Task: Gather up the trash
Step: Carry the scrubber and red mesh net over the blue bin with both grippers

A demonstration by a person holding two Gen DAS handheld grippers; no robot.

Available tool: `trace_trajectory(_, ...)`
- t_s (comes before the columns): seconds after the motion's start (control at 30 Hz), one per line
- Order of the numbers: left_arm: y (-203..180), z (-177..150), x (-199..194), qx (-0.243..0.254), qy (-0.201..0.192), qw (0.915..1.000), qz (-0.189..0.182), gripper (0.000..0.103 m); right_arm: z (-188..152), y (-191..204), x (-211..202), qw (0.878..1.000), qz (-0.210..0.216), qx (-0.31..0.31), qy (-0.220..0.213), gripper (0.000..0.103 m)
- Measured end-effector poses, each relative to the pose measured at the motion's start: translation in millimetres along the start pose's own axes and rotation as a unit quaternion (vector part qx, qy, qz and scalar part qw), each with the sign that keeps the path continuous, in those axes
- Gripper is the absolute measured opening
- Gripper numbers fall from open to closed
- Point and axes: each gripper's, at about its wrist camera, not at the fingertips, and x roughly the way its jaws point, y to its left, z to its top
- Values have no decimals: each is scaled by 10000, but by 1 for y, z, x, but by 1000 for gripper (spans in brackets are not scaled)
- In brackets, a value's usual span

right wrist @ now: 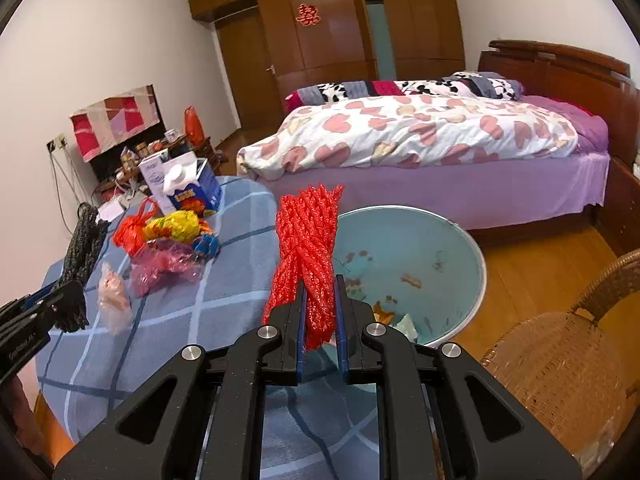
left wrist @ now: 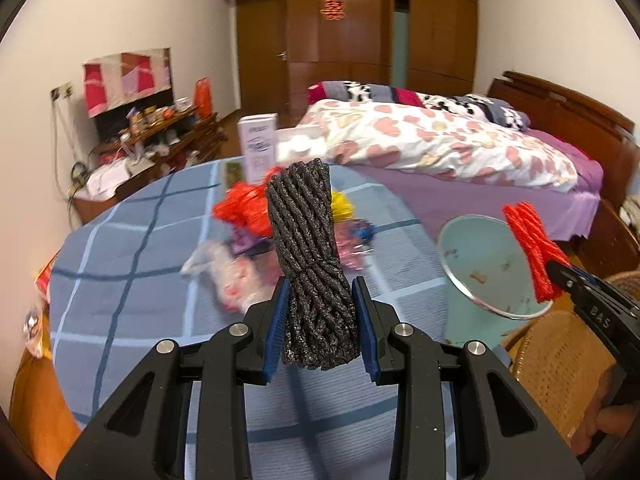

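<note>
A round table [right wrist: 224,292] under a blue plaid cloth fills the near left, with a light blue trash bin [right wrist: 460,252] just right of it on the floor. The left gripper [left wrist: 320,320] clamps a black foam net sleeve [left wrist: 308,240], long axis upright, tipped slightly left. The right gripper [right wrist: 320,312] pinches a red foam net sleeve [right wrist: 308,240], likewise upright, in front of the bin's near rim. Crumpled wrappers [right wrist: 168,240] lie on the table's far side.

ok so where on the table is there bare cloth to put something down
Bare checked tablecloth runs along the near edge, between the wrapper pile and the bin, and in front of the pale bag. The far middle is crowded: red bag, yellow wrapper, pink plastic, blue carton.
</note>
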Motion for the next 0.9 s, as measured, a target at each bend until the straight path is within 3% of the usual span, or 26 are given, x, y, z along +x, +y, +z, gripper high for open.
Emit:
trace_trajectory(0.57, -68, 21, 13, 498, -83, 9975, -485, 32, 11, -36, 0, 9986, -349, 375, -158, 13)
trace_trajectory(0.9, -99, 27, 38, 677, 65, 9950, -728, 32, 10, -61, 11, 9962, -671, 546, -119, 13)
